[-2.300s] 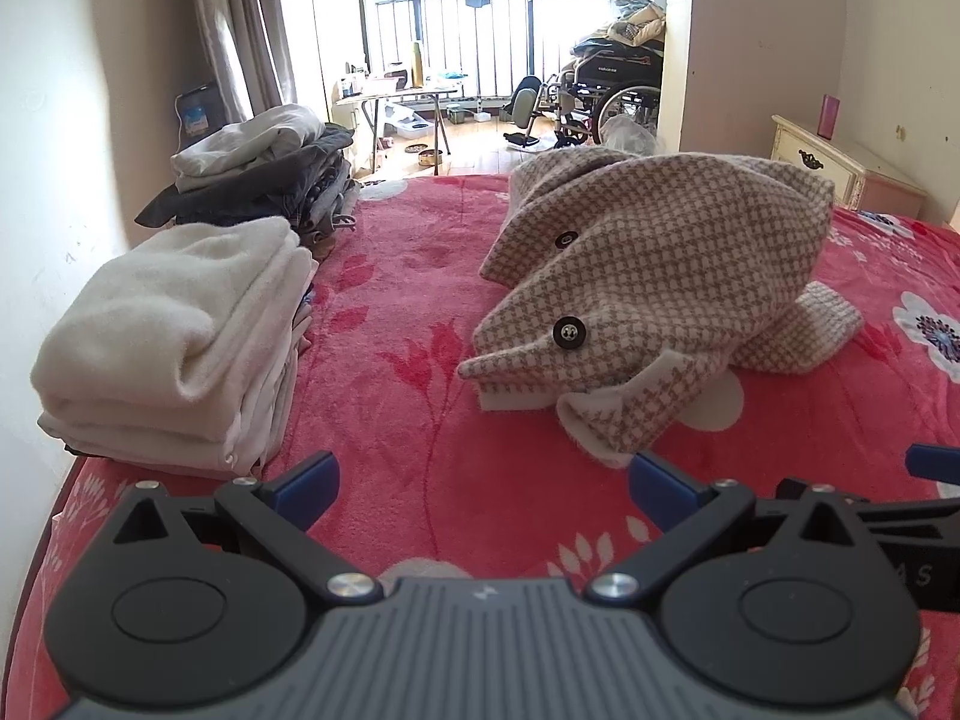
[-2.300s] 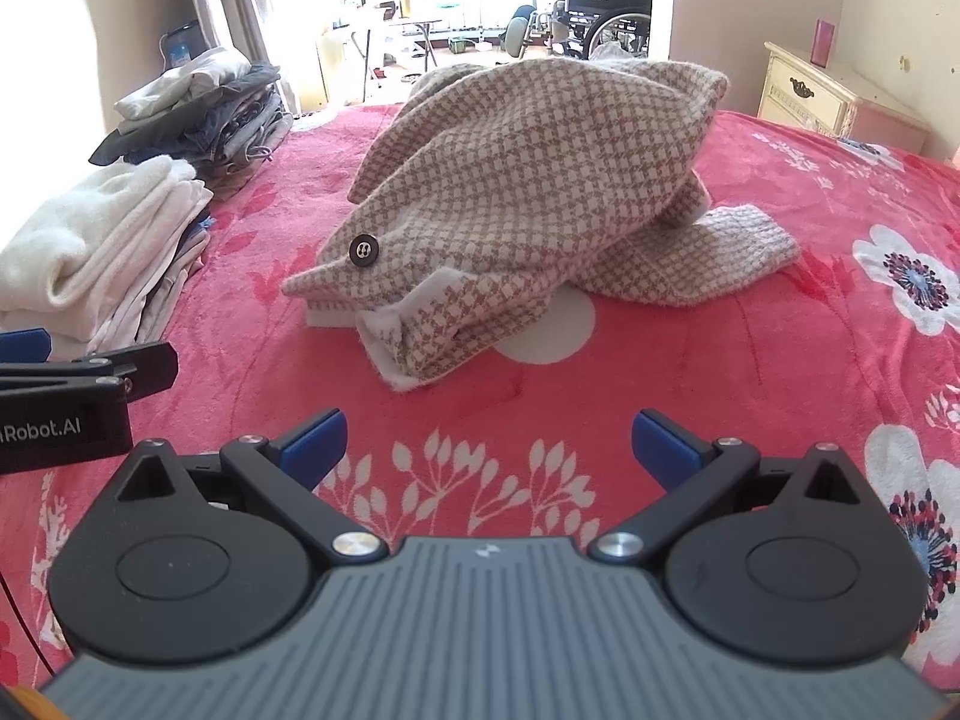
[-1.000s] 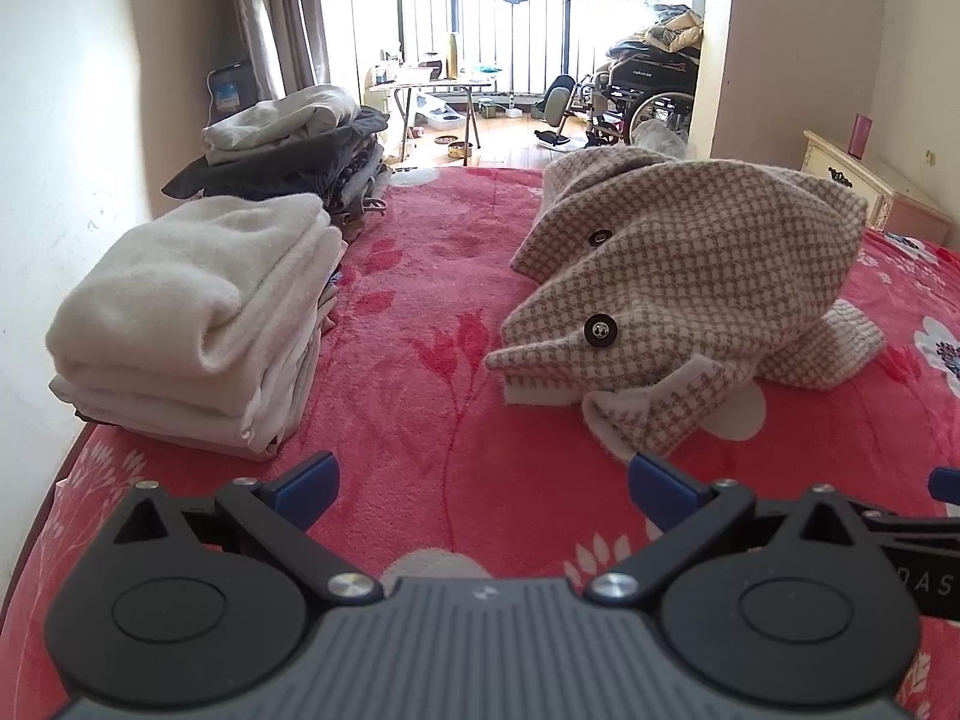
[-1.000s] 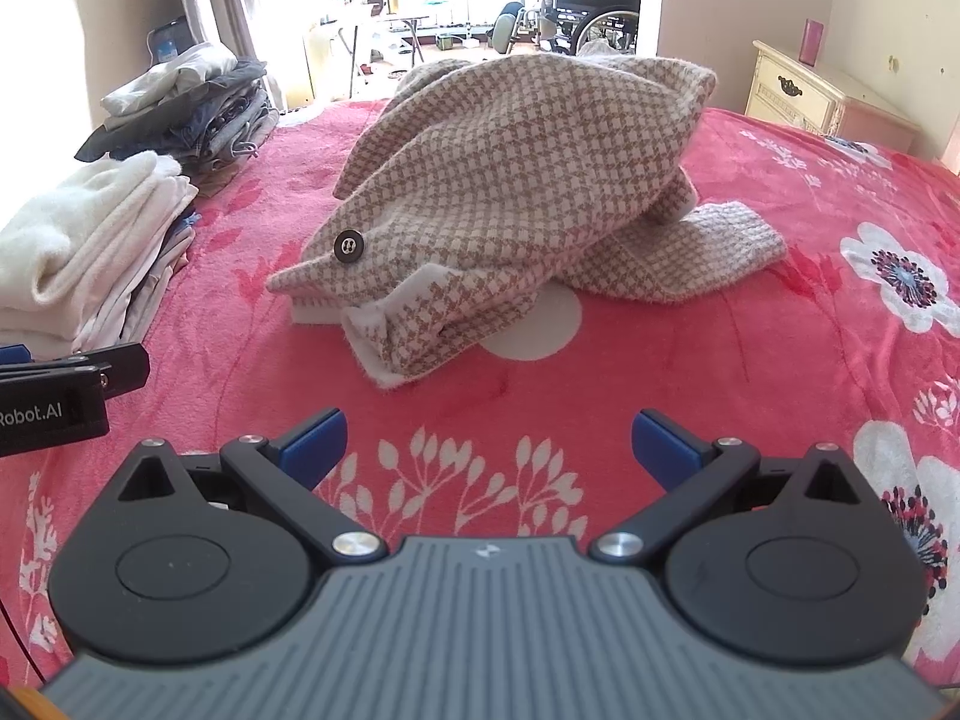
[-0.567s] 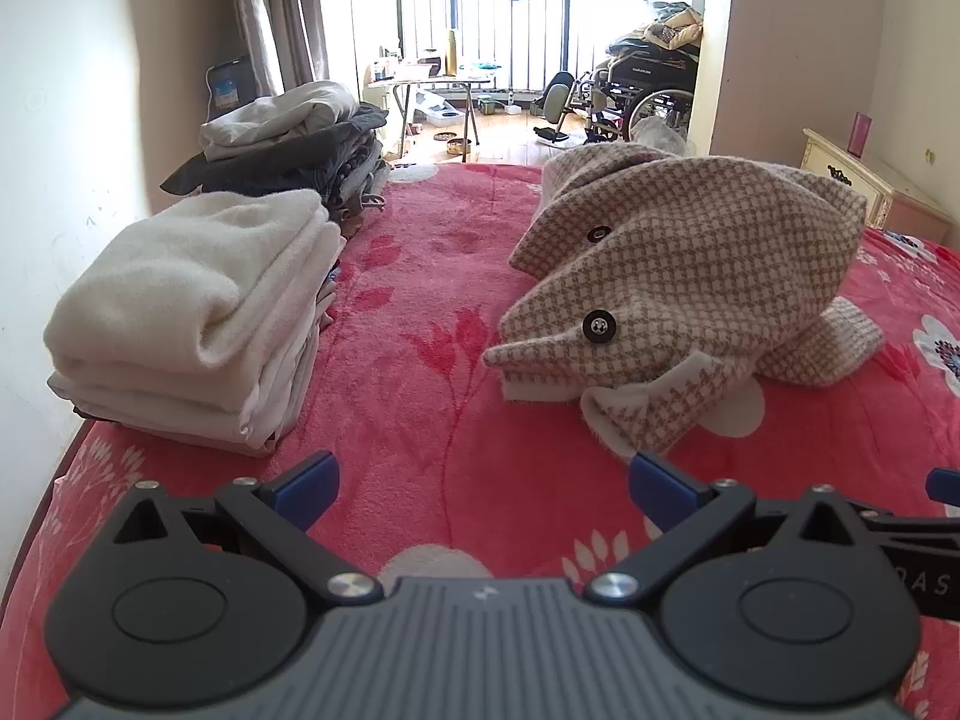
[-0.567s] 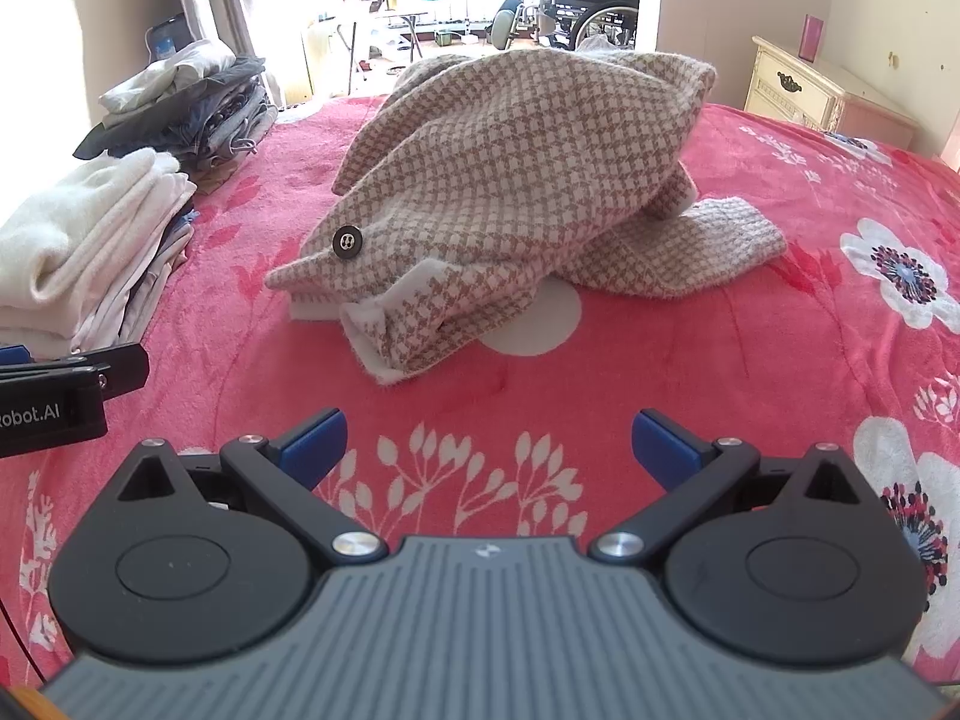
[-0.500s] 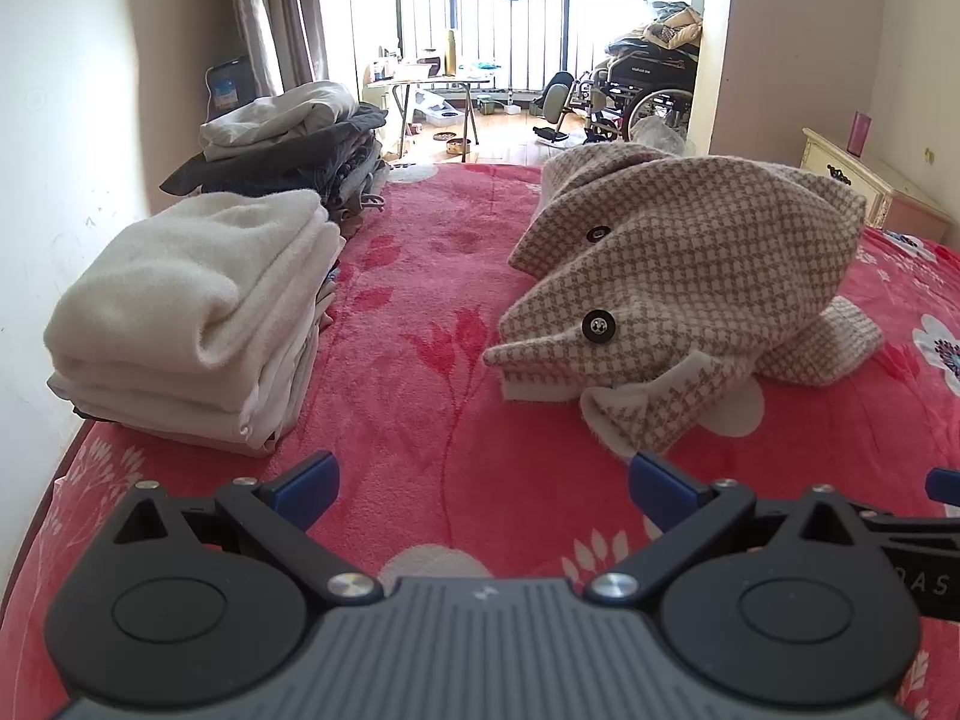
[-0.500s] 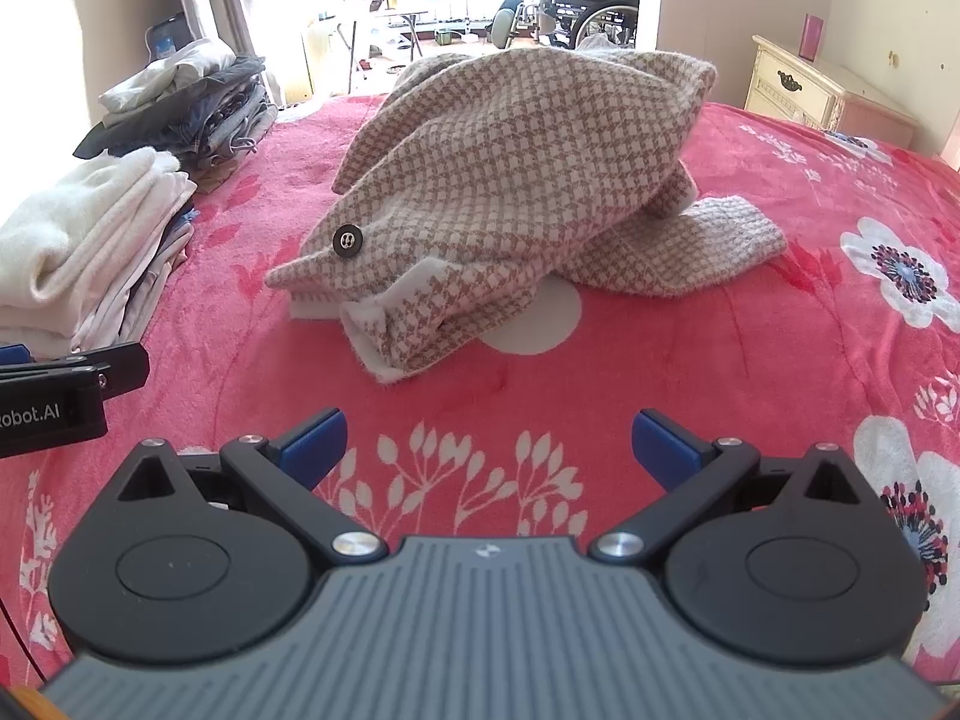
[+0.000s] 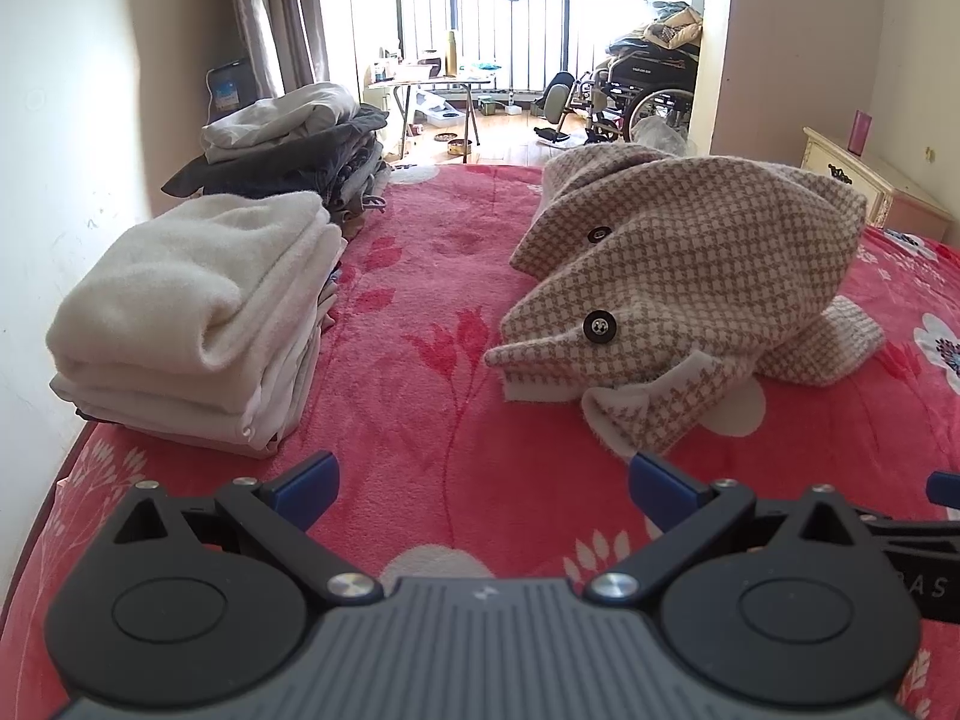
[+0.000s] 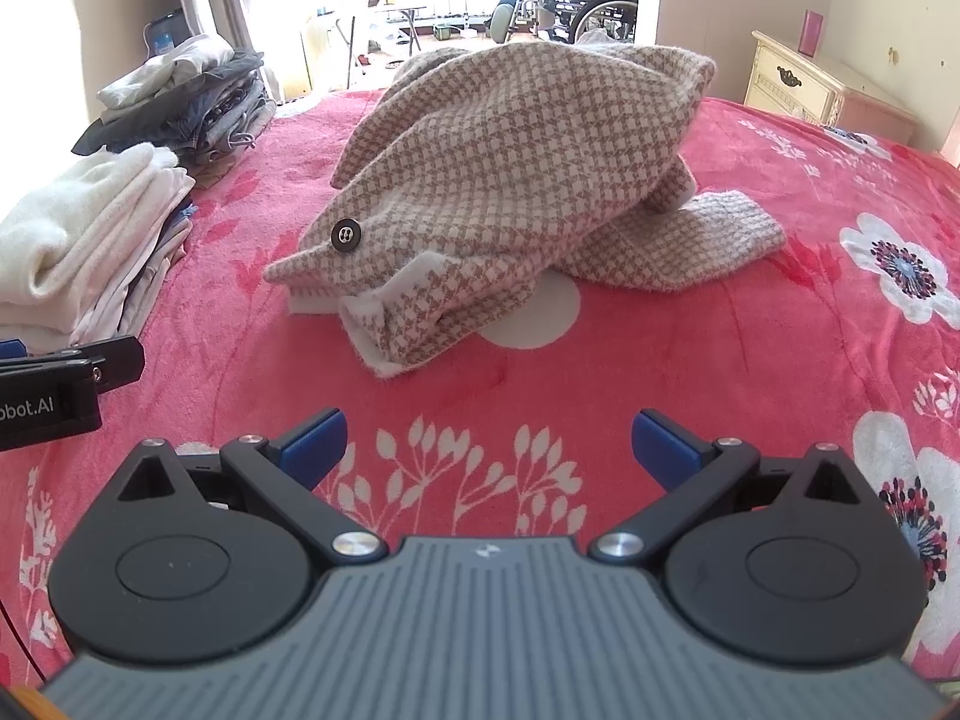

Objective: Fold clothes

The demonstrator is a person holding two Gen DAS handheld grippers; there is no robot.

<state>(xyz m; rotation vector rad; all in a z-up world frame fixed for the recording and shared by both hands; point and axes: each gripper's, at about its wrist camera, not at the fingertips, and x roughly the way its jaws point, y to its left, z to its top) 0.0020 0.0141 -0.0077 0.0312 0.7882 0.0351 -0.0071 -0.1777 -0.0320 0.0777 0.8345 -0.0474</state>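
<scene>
Coat [image 9: 690, 276]: crumpled on the bed [image 9: 432, 324], ahead of you.
Your left tool [image 9: 480, 483]: released, holding nothing.
Your right tool [image 10: 487, 443]: released, holding nothing.
Stacks [image 9: 192, 312]: folded, left.

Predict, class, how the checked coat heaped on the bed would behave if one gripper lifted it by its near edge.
The checked coat holds a humped shape, so the cloth looks thick; it would probably still sag and unfold. Its sleeve lies loose and would likely trail. The fuzzy surface suggests the open right gripper would grip without slipping.

Bare blanket [image 10: 600, 384] before crumpled coat [image 10: 516, 168]
</scene>
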